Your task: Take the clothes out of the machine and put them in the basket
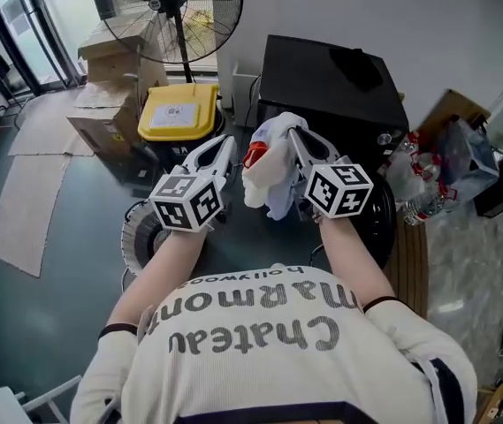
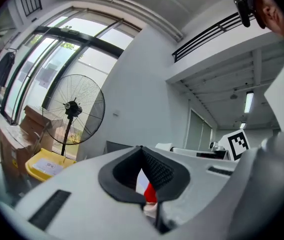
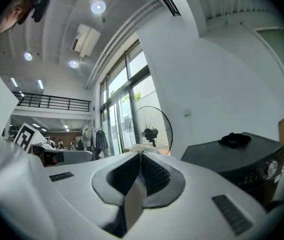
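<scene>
Head view: at centre frame the left gripper (image 1: 223, 148) and right gripper (image 1: 297, 140) are held level side by side, a white garment (image 1: 267, 184) with a red patch hanging between them. Behind it, upper right, stands the black machine (image 1: 331, 82); the round basket (image 1: 133, 241) sits at lower left.

Left gripper view: the jaws are pressed together, pinching white-and-red cloth.

Right gripper view: the jaws are closed on a white fold.

1. The garment (image 1: 264, 179) hangs between your left gripper (image 1: 223, 148) and right gripper (image 1: 297, 136), before the machine (image 1: 322, 82).
2. The fan (image 1: 176, 3) stands left of the machine, behind the bin (image 1: 179, 111).
3. The basket (image 1: 134, 237) lies below your left gripper.
</scene>
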Demonstrator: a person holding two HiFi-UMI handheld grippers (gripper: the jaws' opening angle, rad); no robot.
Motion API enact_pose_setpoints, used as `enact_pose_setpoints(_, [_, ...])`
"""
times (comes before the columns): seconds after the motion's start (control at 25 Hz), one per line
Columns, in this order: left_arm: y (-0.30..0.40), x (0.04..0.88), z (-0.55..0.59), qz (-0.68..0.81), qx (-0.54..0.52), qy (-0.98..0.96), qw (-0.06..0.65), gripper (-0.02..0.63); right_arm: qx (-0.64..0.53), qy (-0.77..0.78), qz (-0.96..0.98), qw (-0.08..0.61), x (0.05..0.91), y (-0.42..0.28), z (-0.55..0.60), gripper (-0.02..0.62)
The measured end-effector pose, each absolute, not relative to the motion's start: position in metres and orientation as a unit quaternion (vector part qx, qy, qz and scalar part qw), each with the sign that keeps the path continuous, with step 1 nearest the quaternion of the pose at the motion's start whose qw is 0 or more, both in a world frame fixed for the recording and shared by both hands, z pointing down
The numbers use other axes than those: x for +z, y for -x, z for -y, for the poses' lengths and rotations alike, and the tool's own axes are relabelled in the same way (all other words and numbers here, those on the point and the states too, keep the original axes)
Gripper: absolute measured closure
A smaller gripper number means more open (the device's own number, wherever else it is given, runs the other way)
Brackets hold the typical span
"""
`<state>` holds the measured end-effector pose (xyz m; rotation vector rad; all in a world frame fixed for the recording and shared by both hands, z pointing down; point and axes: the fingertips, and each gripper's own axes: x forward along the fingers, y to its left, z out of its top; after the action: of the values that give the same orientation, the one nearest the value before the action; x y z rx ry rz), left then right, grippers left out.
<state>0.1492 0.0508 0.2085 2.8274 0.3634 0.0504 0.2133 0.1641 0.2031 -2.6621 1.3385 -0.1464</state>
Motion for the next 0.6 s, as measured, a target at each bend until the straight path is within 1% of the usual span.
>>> enact_pose_setpoints(0.32, [-0.088,0.178,0.014,-0.056,-0.027,-0.99,0.124,0.598,-0.012,0.85,-0.521,0.074,0.165,-0.163,-0.082,0.555])
enact_pose_setpoints(0.6, [-0.038,0.165,0.07,0.02,-0.049,-0.992,0.115,0.598,-0.01,0.808,-0.583,0.081,0.154,-0.125,-0.016,0.555])
